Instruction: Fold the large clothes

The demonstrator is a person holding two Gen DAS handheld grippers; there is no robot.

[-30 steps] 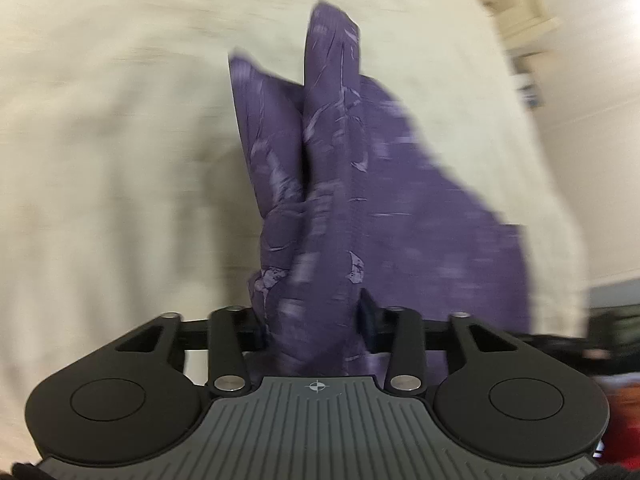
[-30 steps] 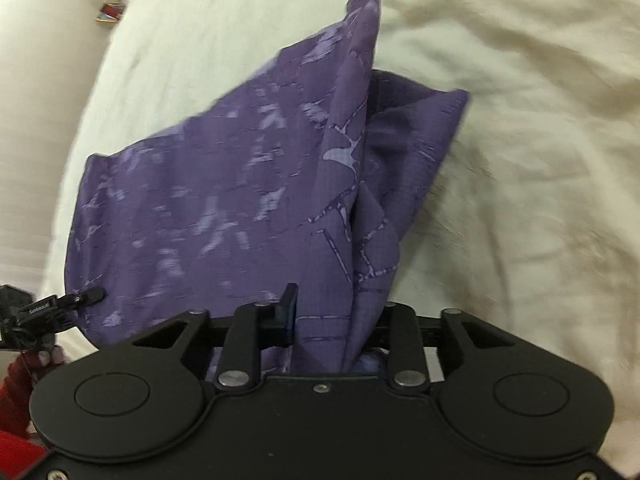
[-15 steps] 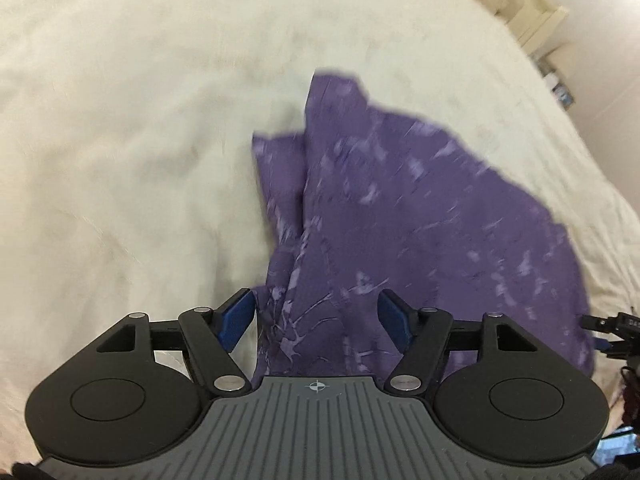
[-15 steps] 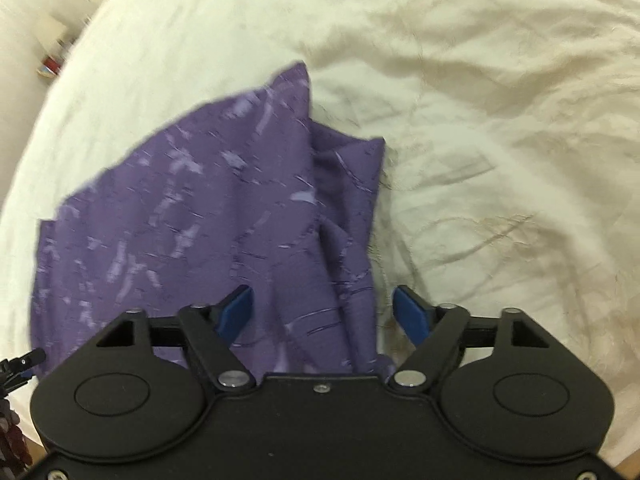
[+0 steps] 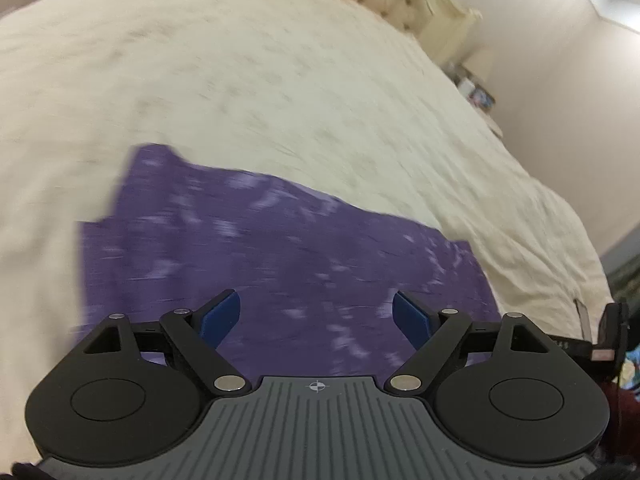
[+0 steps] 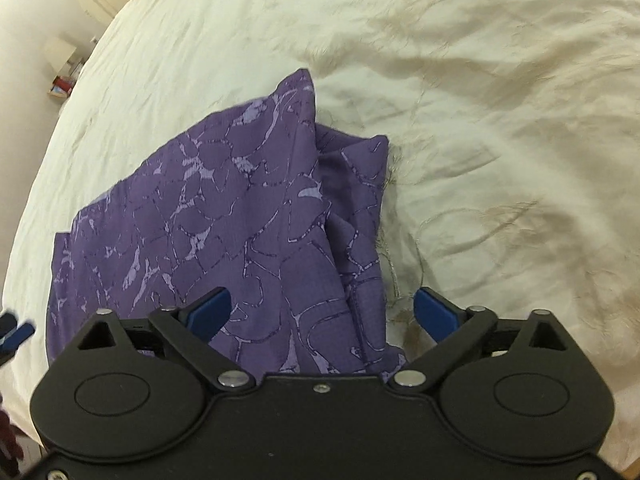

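A purple patterned garment (image 5: 260, 248) lies folded on a cream bed, near its front edge. My left gripper (image 5: 316, 316) is open and empty, above the garment's near side. The left view is blurred. In the right wrist view the garment (image 6: 224, 224) lies flat with a creased, bunched fold along its right side. My right gripper (image 6: 322, 310) is open and empty, over the garment's near right corner. The other gripper's blue tip (image 6: 14, 336) shows at the left edge.
The cream bedspread (image 6: 480, 120) is wrinkled to the right of the garment. A tufted cream headboard (image 5: 400, 4) stands at the far end. A bedside shelf with small items (image 6: 64, 80) is beyond the bed. The other gripper (image 5: 600, 344) shows at the right edge.
Both grippers have opened and let go of the garment. It has dropped from hanging to lying flat on the bed. The left gripper has swung to the left.
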